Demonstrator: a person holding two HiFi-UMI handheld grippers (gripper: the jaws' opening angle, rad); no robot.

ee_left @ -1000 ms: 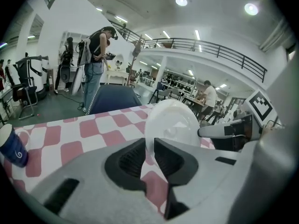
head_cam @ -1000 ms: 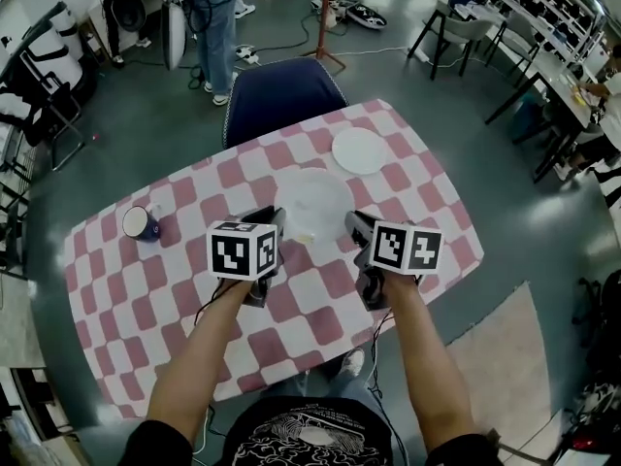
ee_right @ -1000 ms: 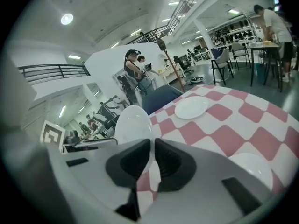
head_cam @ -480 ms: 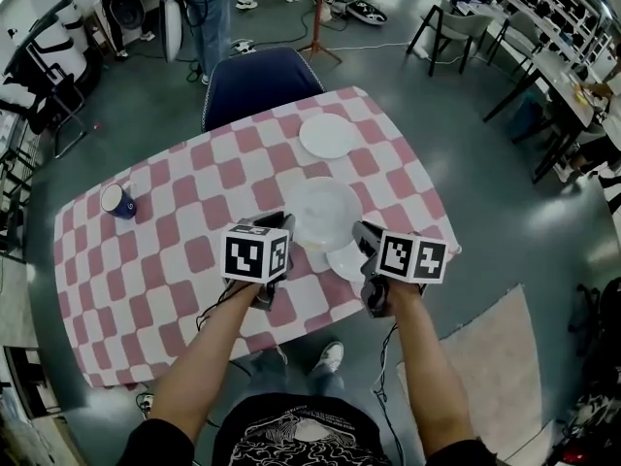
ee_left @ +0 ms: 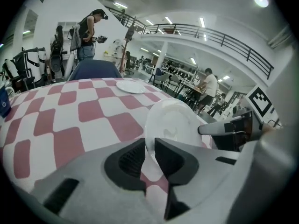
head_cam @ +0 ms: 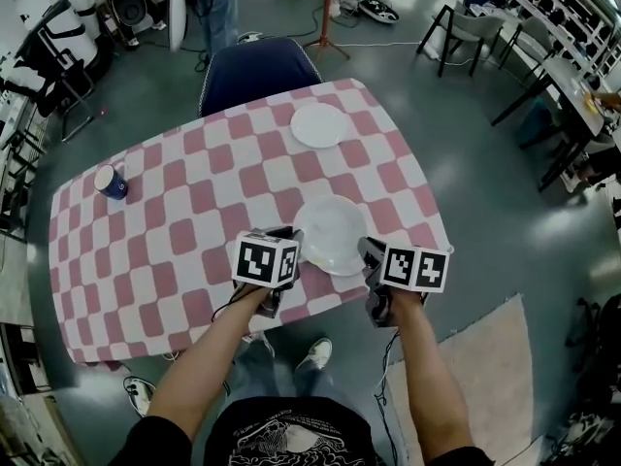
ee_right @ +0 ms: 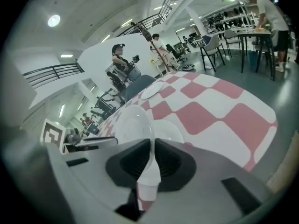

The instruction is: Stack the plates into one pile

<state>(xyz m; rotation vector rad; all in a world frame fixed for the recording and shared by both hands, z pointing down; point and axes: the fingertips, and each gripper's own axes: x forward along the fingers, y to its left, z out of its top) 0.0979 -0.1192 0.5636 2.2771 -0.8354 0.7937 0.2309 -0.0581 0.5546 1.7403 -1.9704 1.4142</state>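
**Two-gripper carry of a plate**

The left gripper [ee_left: 150, 155] and right gripper [ee_right: 152, 155] each clamp a rim of the plate [head_cam: 332, 233], which sits at lower centre of the head view over a small plate [ee_right: 170, 132]. Whether the two touch cannot be told. Both forearms are parallel and the grippers point obliquely down. Hold the plate level, centre it, and release both sides together. The far plate [head_cam: 318, 124] lies at upper centre.

A glossy grey floor [head_cam: 466, 144] surrounds the checkered table [head_cam: 194, 260], blue chair [head_cam: 254, 71] tucked behind, desks [head_cam: 548, 32] at right.
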